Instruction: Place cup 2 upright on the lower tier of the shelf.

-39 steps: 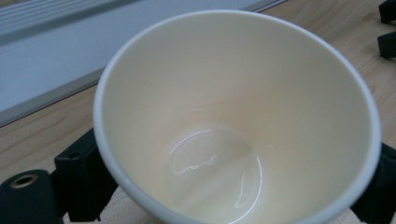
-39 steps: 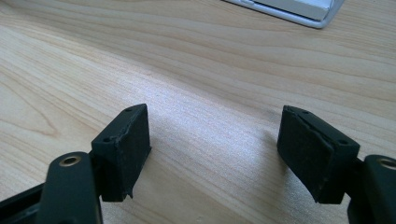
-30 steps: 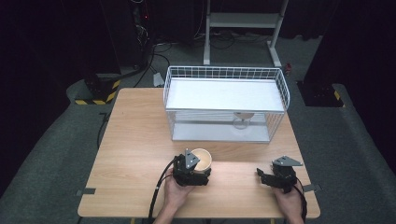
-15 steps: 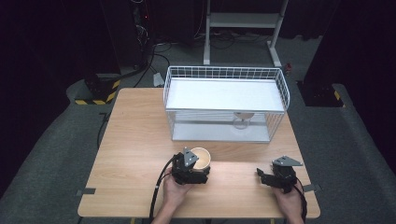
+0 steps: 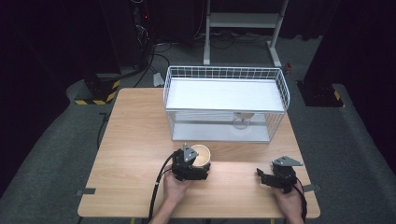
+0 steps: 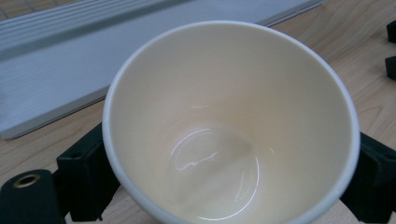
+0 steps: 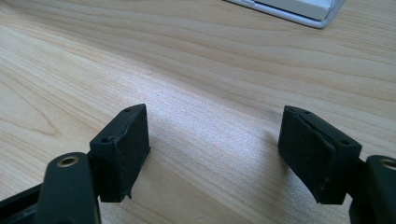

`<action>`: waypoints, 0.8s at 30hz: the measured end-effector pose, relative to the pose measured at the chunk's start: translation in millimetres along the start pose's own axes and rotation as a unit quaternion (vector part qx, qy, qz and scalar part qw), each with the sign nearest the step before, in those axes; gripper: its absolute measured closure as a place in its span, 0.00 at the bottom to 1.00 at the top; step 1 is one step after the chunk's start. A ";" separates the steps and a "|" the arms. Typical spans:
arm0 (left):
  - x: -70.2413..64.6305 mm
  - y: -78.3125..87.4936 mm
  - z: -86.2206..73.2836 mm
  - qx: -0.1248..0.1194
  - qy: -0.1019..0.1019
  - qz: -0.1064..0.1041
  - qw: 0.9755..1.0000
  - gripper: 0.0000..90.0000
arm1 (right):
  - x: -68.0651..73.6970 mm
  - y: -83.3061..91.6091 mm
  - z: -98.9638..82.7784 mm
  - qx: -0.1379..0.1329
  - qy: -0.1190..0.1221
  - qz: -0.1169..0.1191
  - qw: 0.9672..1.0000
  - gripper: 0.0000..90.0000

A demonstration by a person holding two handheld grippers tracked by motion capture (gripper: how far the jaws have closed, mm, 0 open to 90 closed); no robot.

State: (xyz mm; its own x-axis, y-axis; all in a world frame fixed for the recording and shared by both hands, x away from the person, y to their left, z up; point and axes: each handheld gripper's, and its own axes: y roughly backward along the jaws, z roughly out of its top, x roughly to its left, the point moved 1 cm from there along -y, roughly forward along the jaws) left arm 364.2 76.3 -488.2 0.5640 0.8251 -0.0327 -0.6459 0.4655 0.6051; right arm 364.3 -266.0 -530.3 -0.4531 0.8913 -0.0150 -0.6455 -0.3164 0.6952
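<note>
Gripping the paper cup (image 6: 231, 126) is the left gripper (image 5: 190, 167); right gripper (image 7: 215, 154) at its 3 o'clock sits spread, holding zilch.

Light wooden rectangular table (image 5: 135, 140) bearing a white wire-mesh two-tier rack (image 5: 224, 88) at the back, cream paper cup (image 5: 201, 154) sitting nearer the front.

You face a light wooden tabletop (image 5: 135, 140) standing on grey carpet (image 5: 60, 154); the room beyond its far edge is dark — almost black. Behind the far edge a white metal stand (image 5: 243, 21) rises from the floor, with black cables (image 5: 154, 46) trailing across the carpet to its left. Off the far left corner sits a block striped yellow and black (image 5: 95, 93) — a dark box (image 5: 322, 93) lies off the far right corner. Light falls evenly from above onto the wood grain.
</note>
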 end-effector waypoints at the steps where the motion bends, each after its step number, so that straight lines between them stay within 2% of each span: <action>1: 0.0 -0.6 1.5 -0.001 -0.001 0.001 1.000 0.10 | 0.0 0.0 0.0 0.000 0.000 0.000 1.000 0.27; 3: 0.1 -0.8 4.6 0.000 -0.006 0.007 1.000 0.10 | 0.0 0.0 0.0 0.000 0.000 0.000 1.000 0.27; 7: 1.8 -1.5 9.8 -0.005 -0.003 0.004 1.000 0.11 | 0.0 0.0 0.0 0.000 0.000 0.000 1.000 0.27; 10: 4.2 -3.3 12.3 0.000 -0.003 0.009 1.000 0.11 | 0.0 0.0 0.0 0.000 0.000 0.000 1.000 0.27; 13: 6.7 -4.3 14.9 0.000 0.008 0.007 1.000 0.11 | 0.0 0.0 0.0 0.000 0.000 0.000 1.000 0.27; 17: 11.0 -6.9 20.0 0.000 0.008 0.014 1.000 0.11 | 0.0 0.0 0.0 0.000 0.000 0.000 1.000 0.27; 19: 14.1 -8.1 22.3 0.002 0.015 0.012 1.000 0.11 | 0.0 0.0 0.0 0.000 0.000 0.000 1.000 0.27; 24: 18.9 -11.1 29.2 0.002 0.012 0.022 1.000 0.11 | 0.0 0.0 0.0 0.000 0.000 0.000 1.000 0.27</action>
State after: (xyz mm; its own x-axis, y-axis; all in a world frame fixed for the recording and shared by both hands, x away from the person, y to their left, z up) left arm 397.1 77.4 -472.3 0.5236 0.8516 -0.0248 -0.6669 0.4279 0.6100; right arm 364.4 -266.0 -530.4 -0.4531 0.8913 -0.0149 -0.6452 -0.3163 0.6955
